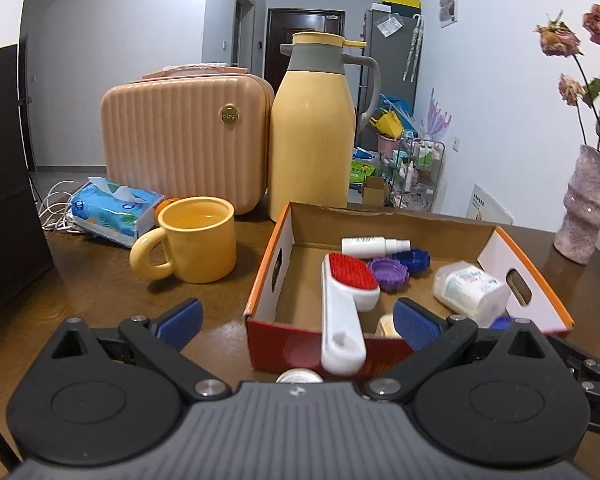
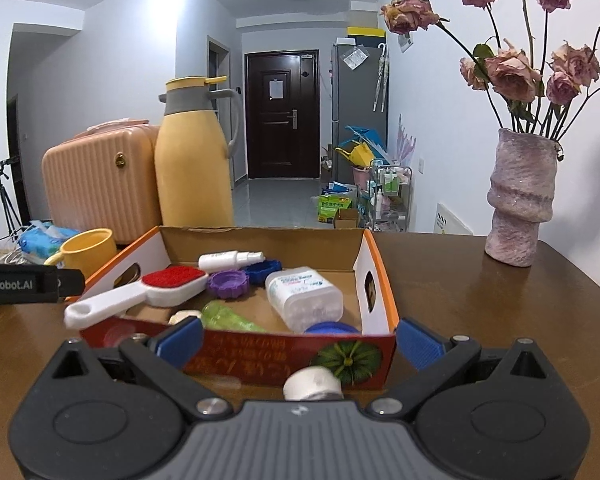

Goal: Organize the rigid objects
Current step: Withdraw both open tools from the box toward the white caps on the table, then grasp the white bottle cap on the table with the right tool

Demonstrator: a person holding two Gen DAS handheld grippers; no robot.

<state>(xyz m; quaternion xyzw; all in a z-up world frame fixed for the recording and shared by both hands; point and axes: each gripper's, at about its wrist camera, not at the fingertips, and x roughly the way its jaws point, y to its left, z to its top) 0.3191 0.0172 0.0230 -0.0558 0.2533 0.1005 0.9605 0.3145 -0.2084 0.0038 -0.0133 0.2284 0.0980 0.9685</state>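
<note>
Both grippers hovered just short of the cardboard box (image 2: pixel 236 354), and each had its fingers spread wide with nothing between them. The left gripper (image 1: pixel 296 320) sat before the box's left near corner; the right gripper (image 2: pixel 298 338) faced the red printed front wall squarely. Judging by how full the box was, the sorting looked well along, with one small piece likely left: a white cap-like cylinder (image 2: pixel 313 385) lay on the brown surface (image 2: pixel 500 320) just behind the right fingertips, close against the gripper body. Taking it would call for drawing back and dropping lower before closing, since it sat too near to be straddled as things stood.

Beyond the fingers, inside the box, lay hard plastics: a white lint brush (image 2: pixel 148 292) with a red bristle pad, its handle overhanging the near wall; a purple scalloped lid (image 2: pixel 227 283) and a blue one (image 2: pixel 262 270); a small white spray bottle (image 2: pixel 230 260); a frosted cotton-swab tub (image 2: pixel 304 298); a translucent green bottle (image 2: pixel 228 318). A glossy yellow mug (image 1: pixel 192 240) stood beyond the left fingers.
</note>
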